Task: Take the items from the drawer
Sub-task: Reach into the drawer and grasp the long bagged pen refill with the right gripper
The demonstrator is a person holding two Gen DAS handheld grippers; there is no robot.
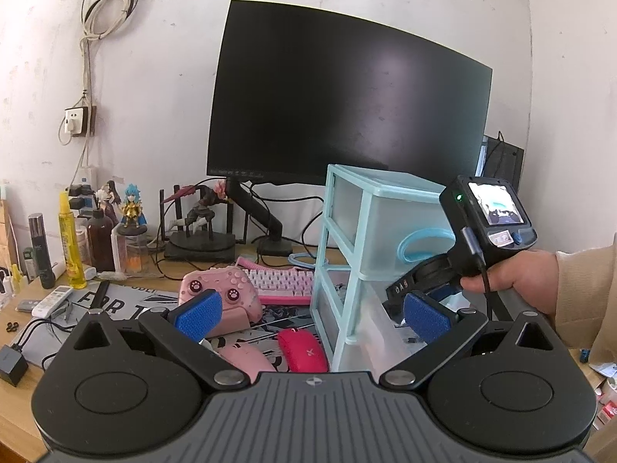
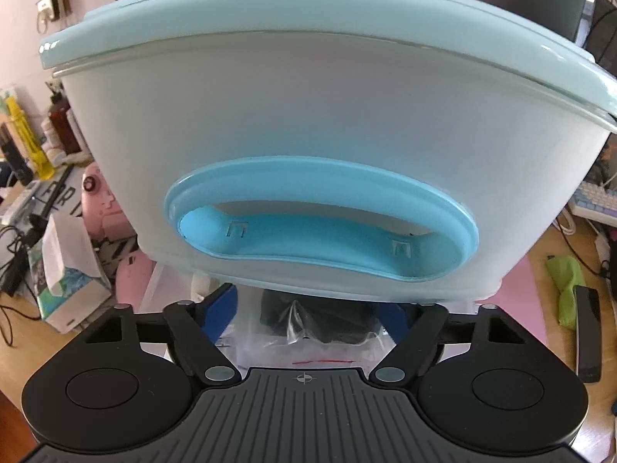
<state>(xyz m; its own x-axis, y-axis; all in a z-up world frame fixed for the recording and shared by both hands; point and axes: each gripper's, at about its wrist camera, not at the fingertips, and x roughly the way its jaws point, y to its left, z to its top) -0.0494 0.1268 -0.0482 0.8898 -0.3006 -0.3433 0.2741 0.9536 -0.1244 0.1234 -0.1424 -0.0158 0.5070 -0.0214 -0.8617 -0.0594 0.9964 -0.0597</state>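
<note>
A light-blue drawer unit point(image 1: 358, 231) stands on the desk. Its lower drawer point(image 1: 380, 332) is pulled out toward me. My left gripper point(image 1: 312, 312) is open and empty, held in front of the unit's left side. My right gripper point(image 2: 308, 314) is open, its fingers reaching down into the open lower drawer just below the upper drawer's front point(image 2: 308, 135) with its blue handle point(image 2: 320, 216). Between its fingers lie a black item in a clear plastic bag point(image 2: 312, 324) and other bagged things. In the left wrist view the right gripper's body point(image 1: 489, 227) hangs over the drawer.
A black monitor point(image 1: 347, 96) stands behind the unit. Left of it lie a pink gamepad point(image 1: 218, 289), a pink keyboard point(image 1: 281, 283), two pink mice point(image 1: 300, 349) and bottles and figurines point(image 1: 92, 239). A tissue box point(image 2: 65, 281) sits left; a green cloth point(image 2: 567, 289) right.
</note>
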